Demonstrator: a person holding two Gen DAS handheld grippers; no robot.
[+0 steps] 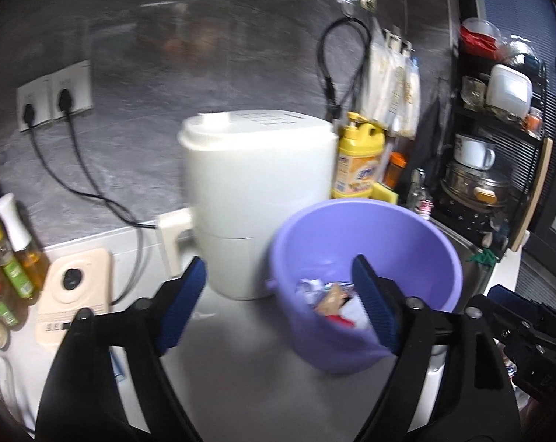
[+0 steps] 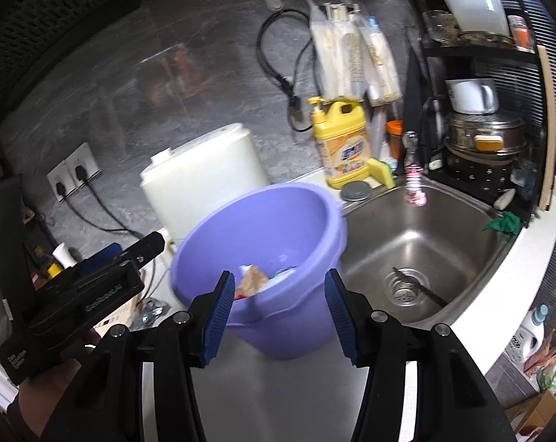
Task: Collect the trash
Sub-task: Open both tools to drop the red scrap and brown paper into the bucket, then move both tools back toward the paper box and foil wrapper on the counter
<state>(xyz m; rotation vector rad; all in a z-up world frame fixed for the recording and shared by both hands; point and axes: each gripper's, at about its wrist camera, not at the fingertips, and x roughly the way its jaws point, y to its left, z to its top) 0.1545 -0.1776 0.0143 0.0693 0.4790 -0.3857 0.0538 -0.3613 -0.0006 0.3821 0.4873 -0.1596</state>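
A purple plastic bucket stands on the grey counter and holds several pieces of crumpled trash. It also shows in the right wrist view with the trash inside. My left gripper is open and empty, its right finger over the bucket's near rim. My right gripper is open and empty, just in front of the bucket. The left gripper's body shows at the left of the right wrist view.
A white appliance stands behind the bucket. A yellow detergent bottle and sponge sit by the steel sink. A dish rack fills the right. Oil bottles and a cream scale are at left.
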